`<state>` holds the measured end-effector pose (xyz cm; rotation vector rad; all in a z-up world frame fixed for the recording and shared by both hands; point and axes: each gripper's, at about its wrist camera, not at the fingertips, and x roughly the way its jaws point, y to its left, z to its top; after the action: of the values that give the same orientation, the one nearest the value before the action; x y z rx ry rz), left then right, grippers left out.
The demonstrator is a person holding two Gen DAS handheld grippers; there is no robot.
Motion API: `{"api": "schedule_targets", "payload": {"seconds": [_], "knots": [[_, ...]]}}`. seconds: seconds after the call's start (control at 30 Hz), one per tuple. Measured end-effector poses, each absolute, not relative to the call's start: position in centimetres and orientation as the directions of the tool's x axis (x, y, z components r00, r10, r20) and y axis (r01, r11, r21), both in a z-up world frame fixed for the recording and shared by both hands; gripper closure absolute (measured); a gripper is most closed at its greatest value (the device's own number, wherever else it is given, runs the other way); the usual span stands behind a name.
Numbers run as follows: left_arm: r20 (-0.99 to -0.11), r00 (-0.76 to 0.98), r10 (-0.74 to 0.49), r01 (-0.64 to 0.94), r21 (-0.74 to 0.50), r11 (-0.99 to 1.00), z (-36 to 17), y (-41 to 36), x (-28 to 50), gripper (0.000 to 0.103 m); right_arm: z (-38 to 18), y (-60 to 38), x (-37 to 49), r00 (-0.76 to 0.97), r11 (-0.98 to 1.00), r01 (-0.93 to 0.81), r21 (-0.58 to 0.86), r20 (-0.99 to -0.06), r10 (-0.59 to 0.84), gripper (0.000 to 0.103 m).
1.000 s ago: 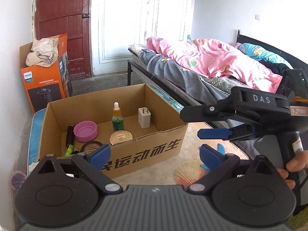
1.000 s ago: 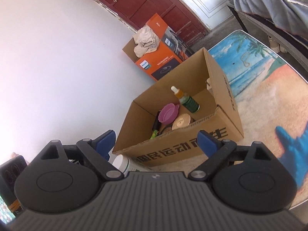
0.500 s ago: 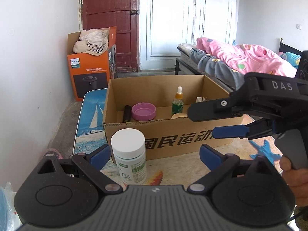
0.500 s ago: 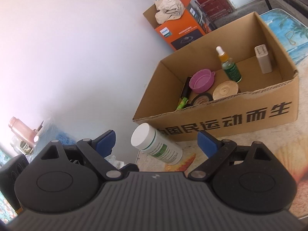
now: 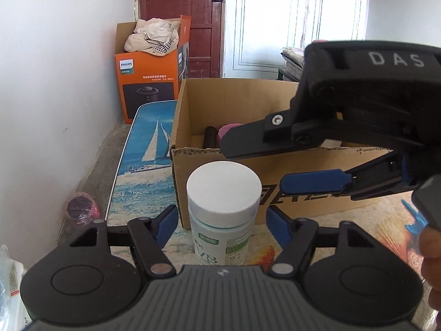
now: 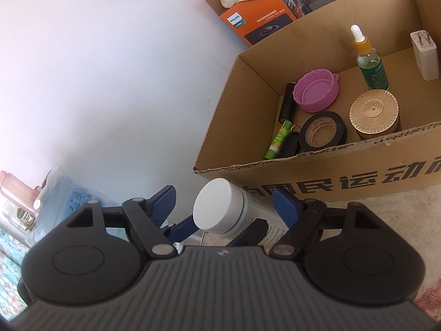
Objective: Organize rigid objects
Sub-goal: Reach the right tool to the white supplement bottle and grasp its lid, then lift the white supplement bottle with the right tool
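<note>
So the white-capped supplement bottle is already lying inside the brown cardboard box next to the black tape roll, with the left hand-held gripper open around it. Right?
Not quite. The white-capped supplement bottle stands outside the brown cardboard box, on the mat in front of its near wall. The black tape roll is inside, as the right wrist view shows. The left hand-held gripper is indeed open around the bottle.

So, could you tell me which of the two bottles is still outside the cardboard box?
The white-capped supplement bottle, between both open grippers; the dropper bottle stands inside the box.
</note>
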<state>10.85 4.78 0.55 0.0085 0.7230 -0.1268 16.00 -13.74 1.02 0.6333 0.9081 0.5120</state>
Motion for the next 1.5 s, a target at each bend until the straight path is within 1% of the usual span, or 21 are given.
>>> {"api": "schedule_targets", "payload": {"seconds": [0.03,0.07,0.1,0.3,0.37,0.53,1.0,1.2,1.37,1.5], "knots": [[-0.663,0.74,-0.118,0.118,-0.044,0.992,0.4,5.0,11.0,0.041,0.9,-13.6,16.2,0.518,0.711,-0.135,0.691,-0.562,0.645,0.038],[-0.665,0.737,-0.121,0.116,-0.052,0.992,0.4,5.1,11.1,0.046,0.6,-13.5,16.5,0.515,0.712,-0.13,0.69,-0.567,0.643,0.043],[-0.665,0.735,-0.131,0.117,-0.065,0.991,0.2,5.1,11.0,0.049,0.5,-13.4,16.7,0.511,0.713,-0.126,0.69,-0.57,0.643,0.049],[-0.659,0.739,-0.14,0.12,-0.075,0.99,0.1,4.7,10.5,0.049,0.1,-13.3,16.6,0.497,0.71,-0.124,0.693,-0.576,0.649,0.062],[-0.66,0.736,-0.151,0.128,-0.083,0.988,0.1,4.3,10.4,0.049,0.1,-13.6,16.3,0.497,0.705,-0.12,0.699,-0.572,0.652,0.064],[-0.663,0.727,-0.18,0.163,-0.087,0.983,0.2,2.7,9.8,0.049,0.4,-15.4,14.8,0.517,0.709,-0.1,0.698,-0.572,0.637,0.064],[-0.667,0.682,-0.3,0.336,-0.079,0.939,0.6,-4.7,9.0,0.049,1.5,-23.5,9.5,0.617,0.733,-0.005,0.68,-0.575,0.537,0.062],[-0.693,0.653,-0.305,0.356,-0.074,0.931,-0.1,-6.1,9.6,0.049,0.7,-24.8,9.0,0.625,0.736,0.014,0.677,-0.58,0.522,0.061],[-0.698,0.655,-0.291,0.366,-0.045,0.93,-0.1,-6.8,10.0,0.049,0.5,-25.2,9.0,0.628,0.726,0.018,0.687,-0.573,0.527,0.06],[-0.701,0.651,-0.291,0.365,-0.047,0.93,-0.1,-7.0,10.2,0.049,0.5,-25.4,9.0,0.629,0.724,0.018,0.689,-0.571,0.527,0.06]]}}
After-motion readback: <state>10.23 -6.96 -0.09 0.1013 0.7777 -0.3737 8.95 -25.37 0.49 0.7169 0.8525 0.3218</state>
